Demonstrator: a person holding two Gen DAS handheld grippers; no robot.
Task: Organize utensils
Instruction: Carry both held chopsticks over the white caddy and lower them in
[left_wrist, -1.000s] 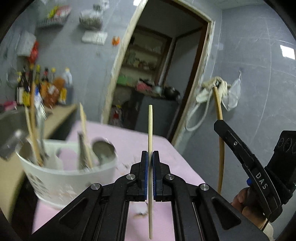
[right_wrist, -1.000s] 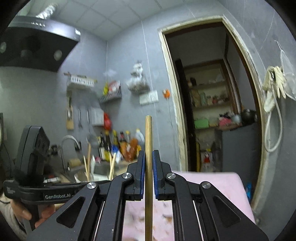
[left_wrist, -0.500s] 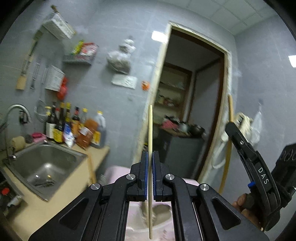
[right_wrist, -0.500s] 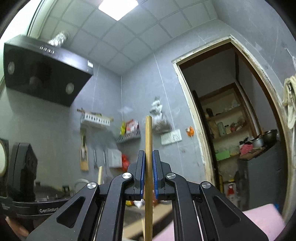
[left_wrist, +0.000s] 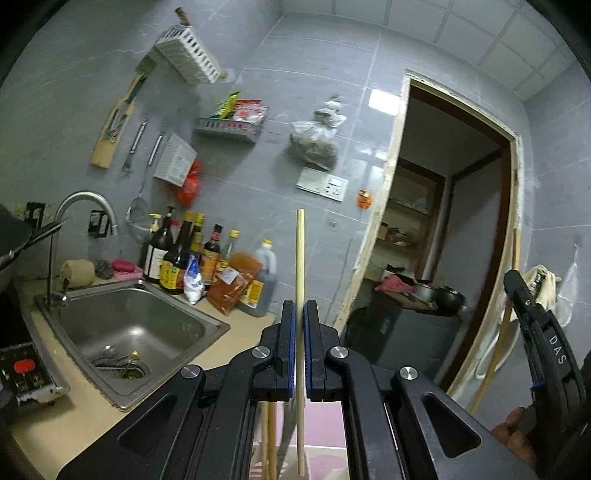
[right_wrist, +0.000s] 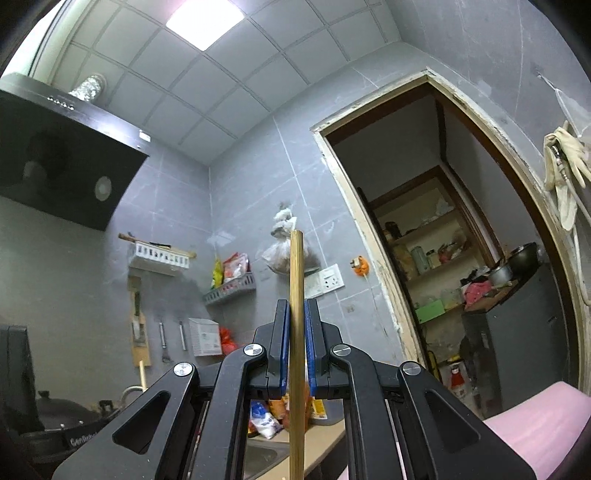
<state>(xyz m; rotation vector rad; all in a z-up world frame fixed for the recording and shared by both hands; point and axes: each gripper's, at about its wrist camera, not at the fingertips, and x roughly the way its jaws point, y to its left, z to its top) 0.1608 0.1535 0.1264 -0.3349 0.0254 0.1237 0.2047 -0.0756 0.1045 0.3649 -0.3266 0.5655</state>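
Observation:
My left gripper (left_wrist: 299, 314) is shut on a thin pale wooden chopstick (left_wrist: 300, 266) held upright, its tip rising above the fingers. My right gripper (right_wrist: 296, 314) is shut on a thicker darker wooden stick (right_wrist: 296, 273), also upright. The right gripper also shows at the right edge of the left wrist view (left_wrist: 515, 280), with its stick (left_wrist: 498, 343) beside it. Below the left gripper I see another wooden stick (left_wrist: 270, 439) standing in what looks like the white utensil basket, mostly hidden.
A steel sink (left_wrist: 129, 328) with a tap is at the left on a beige counter (left_wrist: 221, 354). Sauce bottles (left_wrist: 207, 258) line the wall. A pink table surface (right_wrist: 535, 424) lies below right. A doorway (left_wrist: 443, 240) opens at the right. A range hood (right_wrist: 62, 166) hangs upper left.
Both grippers have tilted and risen, so the views swing up from the basket and pink table to the wall, sink and ceiling. Both sticks stay clamped.

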